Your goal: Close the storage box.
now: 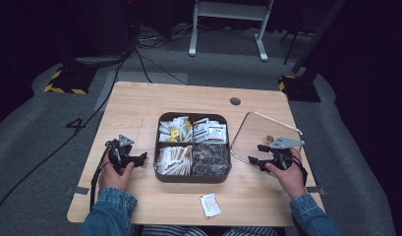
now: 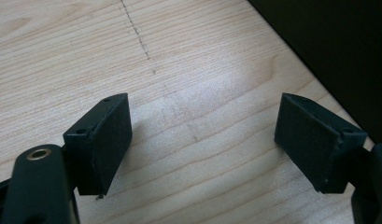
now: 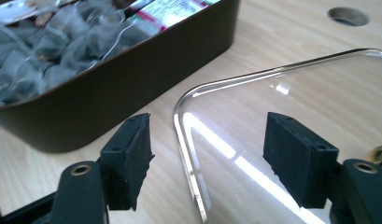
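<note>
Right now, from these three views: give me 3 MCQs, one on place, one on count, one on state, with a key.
1. Where does the clear lid lie?
A. on the table, right of the brown box
B. closed on the box
C. on the floor

2. How many compartments does the box have?
A. two
B. four
C. six

3. How do the jaws of the right gripper stand?
A. clamped on a packet
B. shut tight on nothing
C. apart, with the lid's rim between them, untouched

Key:
1 A: in the high view the lid rests flat on the table beside the box's right wall.
2 B: dividers split it two by two.
3 C: the right gripper view shows a gap on each side of the rim.
</note>
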A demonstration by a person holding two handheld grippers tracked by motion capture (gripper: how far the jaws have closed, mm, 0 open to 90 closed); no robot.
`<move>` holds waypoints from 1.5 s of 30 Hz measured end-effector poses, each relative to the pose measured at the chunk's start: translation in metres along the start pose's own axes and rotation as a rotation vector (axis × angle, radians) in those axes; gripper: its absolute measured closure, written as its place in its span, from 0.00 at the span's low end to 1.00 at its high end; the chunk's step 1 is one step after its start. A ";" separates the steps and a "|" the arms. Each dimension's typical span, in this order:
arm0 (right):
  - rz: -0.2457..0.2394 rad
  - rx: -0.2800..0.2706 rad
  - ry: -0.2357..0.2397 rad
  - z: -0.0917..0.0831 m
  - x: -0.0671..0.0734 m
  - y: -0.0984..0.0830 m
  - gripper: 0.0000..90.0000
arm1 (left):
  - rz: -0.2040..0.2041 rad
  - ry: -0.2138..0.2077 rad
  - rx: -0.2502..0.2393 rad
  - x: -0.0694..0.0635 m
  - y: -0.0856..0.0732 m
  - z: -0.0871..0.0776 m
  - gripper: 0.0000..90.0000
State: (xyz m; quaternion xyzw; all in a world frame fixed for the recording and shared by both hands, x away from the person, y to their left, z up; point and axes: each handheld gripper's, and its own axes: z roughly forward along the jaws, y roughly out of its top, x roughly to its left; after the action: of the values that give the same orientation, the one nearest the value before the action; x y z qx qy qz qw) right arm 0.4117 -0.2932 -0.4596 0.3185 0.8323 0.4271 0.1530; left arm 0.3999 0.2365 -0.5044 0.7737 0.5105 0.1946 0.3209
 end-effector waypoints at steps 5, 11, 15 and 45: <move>0.044 -0.007 -0.017 -0.003 -0.016 0.005 0.36 | -0.001 0.000 0.000 0.000 0.000 0.000 0.21; 0.104 0.004 -0.044 -0.002 -0.035 0.008 0.36 | -0.002 0.002 -0.001 0.000 0.000 0.000 0.21; 0.118 -0.011 -0.083 -0.001 -0.046 0.010 0.35 | -0.002 0.001 0.000 0.000 0.000 0.000 0.21; 0.191 0.057 -0.226 0.021 -0.084 -0.029 0.62 | -0.012 0.008 -0.001 0.001 0.000 0.000 0.21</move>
State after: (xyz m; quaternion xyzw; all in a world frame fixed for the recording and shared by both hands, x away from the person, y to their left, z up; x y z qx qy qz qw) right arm 0.4746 -0.3485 -0.4975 0.4465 0.7876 0.3772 0.1952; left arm 0.4002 0.2369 -0.5045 0.7696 0.5163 0.1960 0.3204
